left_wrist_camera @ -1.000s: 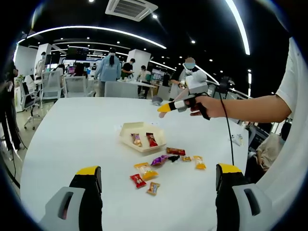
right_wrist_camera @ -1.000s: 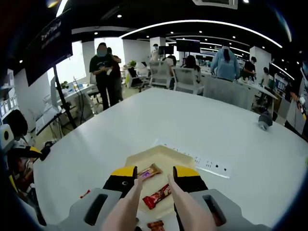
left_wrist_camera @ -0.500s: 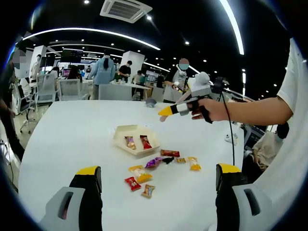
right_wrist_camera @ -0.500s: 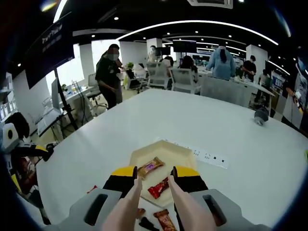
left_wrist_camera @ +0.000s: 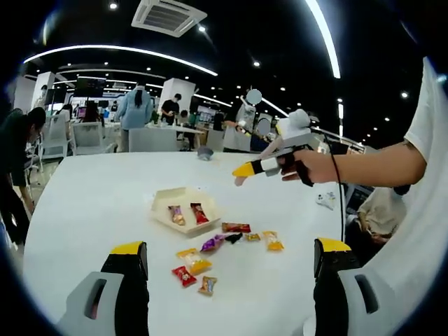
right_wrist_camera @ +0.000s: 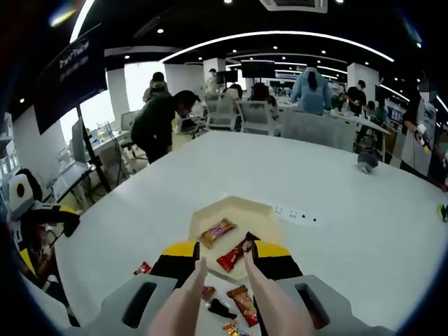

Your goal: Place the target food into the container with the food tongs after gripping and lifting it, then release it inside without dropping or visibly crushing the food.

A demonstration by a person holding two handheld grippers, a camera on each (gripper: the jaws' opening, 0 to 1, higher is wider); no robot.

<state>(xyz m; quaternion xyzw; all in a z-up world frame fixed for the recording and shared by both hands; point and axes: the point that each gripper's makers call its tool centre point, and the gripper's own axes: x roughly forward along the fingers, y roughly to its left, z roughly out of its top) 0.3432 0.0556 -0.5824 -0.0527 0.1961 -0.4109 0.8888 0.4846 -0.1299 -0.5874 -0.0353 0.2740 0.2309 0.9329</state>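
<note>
Below, my right gripper [right_wrist_camera: 222, 260] hangs above the white table [right_wrist_camera: 336, 182], its jaws set narrow with the beige tongs [right_wrist_camera: 183, 311] held between them, tong tips apart and carrying nothing. Just beyond the tips, the cream container [right_wrist_camera: 264, 212] holds two wrapped candies, a brown one [right_wrist_camera: 218, 232] and a red one [right_wrist_camera: 235, 253]. Loose candies [left_wrist_camera: 225, 241] lie scattered beside the container [left_wrist_camera: 162, 203] on the table. My left gripper [left_wrist_camera: 231, 262] hovers well back, jaws wide apart. A hand [left_wrist_camera: 308, 165] grips the right gripper [left_wrist_camera: 246, 169].
</note>
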